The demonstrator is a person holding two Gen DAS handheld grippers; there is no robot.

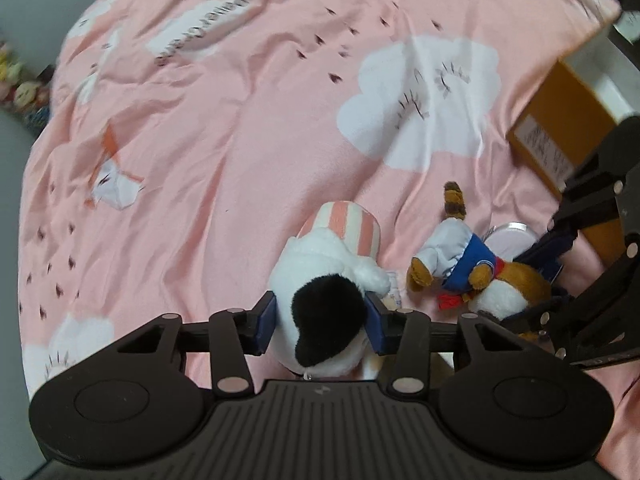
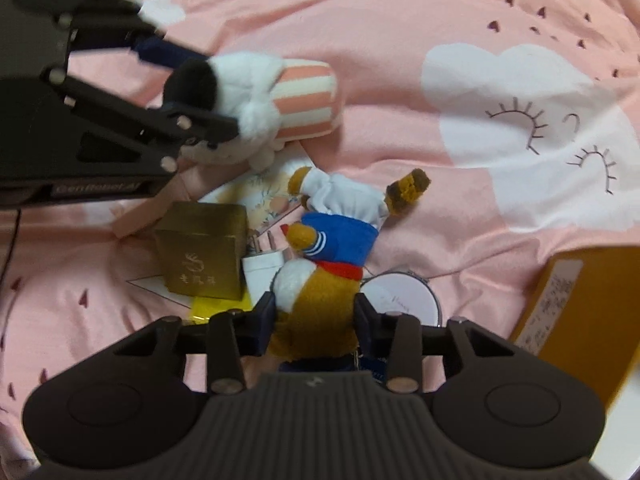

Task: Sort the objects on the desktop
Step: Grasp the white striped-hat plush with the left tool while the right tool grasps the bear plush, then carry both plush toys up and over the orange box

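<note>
Over the pink cloud-print cloth point(image 1: 248, 128), you are pinching the black-and-white plush point(image 1: 320, 320) in the left gripper point(image 1: 320, 322) and the brown sailor-suit plush point(image 2: 320, 280) in the right gripper point(image 2: 316, 322), both closed only on soft heads, so either toy risks slipping out or snagging its neighbour.

Pink cloud-print cloth point(image 1: 248, 120), white-and-black plush point(image 1: 320, 312) with pink stripes, gold box point(image 2: 202, 256).

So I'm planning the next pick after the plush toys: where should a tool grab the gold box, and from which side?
Grip the gold box across its left and right side faces, coming from above. It stands upright with flat sides; the white charger crowds its right face.
</note>
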